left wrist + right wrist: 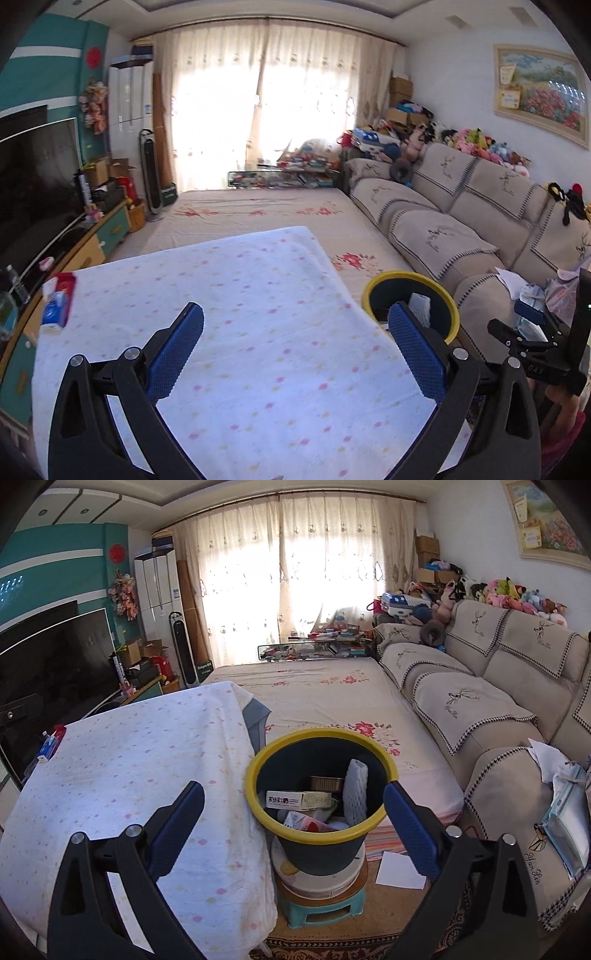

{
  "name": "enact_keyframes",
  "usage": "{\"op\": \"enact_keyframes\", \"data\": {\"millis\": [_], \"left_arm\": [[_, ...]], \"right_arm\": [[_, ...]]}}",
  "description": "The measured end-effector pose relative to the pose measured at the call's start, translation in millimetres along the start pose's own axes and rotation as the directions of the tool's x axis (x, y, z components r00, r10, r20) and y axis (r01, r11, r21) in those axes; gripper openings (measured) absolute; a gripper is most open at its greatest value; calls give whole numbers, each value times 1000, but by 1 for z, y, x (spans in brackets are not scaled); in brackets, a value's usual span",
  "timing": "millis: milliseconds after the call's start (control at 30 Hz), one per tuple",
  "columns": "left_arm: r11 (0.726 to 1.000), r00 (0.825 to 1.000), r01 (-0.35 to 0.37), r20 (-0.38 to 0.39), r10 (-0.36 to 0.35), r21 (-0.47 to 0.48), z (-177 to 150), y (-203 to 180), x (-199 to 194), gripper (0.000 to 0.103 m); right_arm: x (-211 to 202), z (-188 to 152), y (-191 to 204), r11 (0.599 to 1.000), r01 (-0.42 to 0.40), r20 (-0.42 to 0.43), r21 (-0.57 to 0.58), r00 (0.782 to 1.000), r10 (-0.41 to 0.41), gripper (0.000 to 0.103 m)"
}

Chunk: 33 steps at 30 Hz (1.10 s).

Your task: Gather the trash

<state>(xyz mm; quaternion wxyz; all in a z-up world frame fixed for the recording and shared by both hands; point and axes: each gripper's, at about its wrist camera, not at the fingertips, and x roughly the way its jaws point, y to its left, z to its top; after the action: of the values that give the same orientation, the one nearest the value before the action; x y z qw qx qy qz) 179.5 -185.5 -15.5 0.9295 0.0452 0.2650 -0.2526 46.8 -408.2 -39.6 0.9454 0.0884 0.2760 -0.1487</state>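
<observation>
A dark trash bin with a yellow rim (320, 834) stands on a round tin on a green stool beside the table. It holds a white box (295, 799), a foam sleeve (355, 790), a brown tin and other packaging. My right gripper (293, 803) is open and empty, hovering above the bin's near side. My left gripper (295, 332) is open and empty above the white dotted tablecloth (229, 325). The bin (376, 295) shows at its right. A red, white and blue packet (57, 304) lies at the table's left edge, also in the right wrist view (51, 743).
A beige sofa (480, 716) runs along the right, with papers and a plastic packet (565, 812) on its near seat. A white sheet (400, 871) lies on the floor by the stool. A TV (33, 188) and cabinet stand at the left. A floral mat covers the floor beyond.
</observation>
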Motion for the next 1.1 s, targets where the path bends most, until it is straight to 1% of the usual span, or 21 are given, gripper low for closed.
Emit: {"op": "enact_keyframes", "data": {"millis": [67, 167, 233, 367, 433, 500, 600, 700, 933, 1100], "left_arm": [[997, 997, -67, 28, 68, -30, -11, 25, -34, 98], [991, 994, -97, 44, 101, -88, -29, 55, -76, 98], [986, 990, -130, 48, 136, -101, -42, 69, -99, 98], [981, 989, -126, 61, 136, -147, -70, 84, -136, 98], [977, 985, -143, 75, 156, -158, -77, 87, -149, 98], [972, 979, -169, 88, 185, -161, -80, 88, -159, 98], [962, 963, -221, 117, 241, -161, -85, 89, -176, 98], [958, 957, -233, 135, 256, -170, -88, 91, -187, 98], [953, 956, -235, 133, 262, -191, -83, 93, -188, 98], [954, 958, -234, 124, 260, -190, -83, 92, -184, 98]], "right_arm": [[-11, 1, 12, 1000, 6, -3, -17, 1000, -6, 96], [-30, 2, 25, 999, 14, 11, -41, 1000, -14, 96], [-44, 0, 33, 998, 23, 33, -52, 999, -21, 96], [-60, -3, 45, 998, 13, 55, -59, 998, -9, 96], [-66, -5, 51, 997, 3, 60, -72, 998, 1, 96], [-72, -7, 56, 997, -8, 64, -83, 998, 13, 96], [-79, -10, 62, 996, -23, 75, -89, 997, 30, 96], [-82, -11, 66, 995, -32, 80, -96, 996, 40, 96], [-84, -11, 66, 995, -37, 83, -91, 996, 44, 96], [-83, -10, 65, 995, -41, 81, -88, 996, 49, 96]]}}
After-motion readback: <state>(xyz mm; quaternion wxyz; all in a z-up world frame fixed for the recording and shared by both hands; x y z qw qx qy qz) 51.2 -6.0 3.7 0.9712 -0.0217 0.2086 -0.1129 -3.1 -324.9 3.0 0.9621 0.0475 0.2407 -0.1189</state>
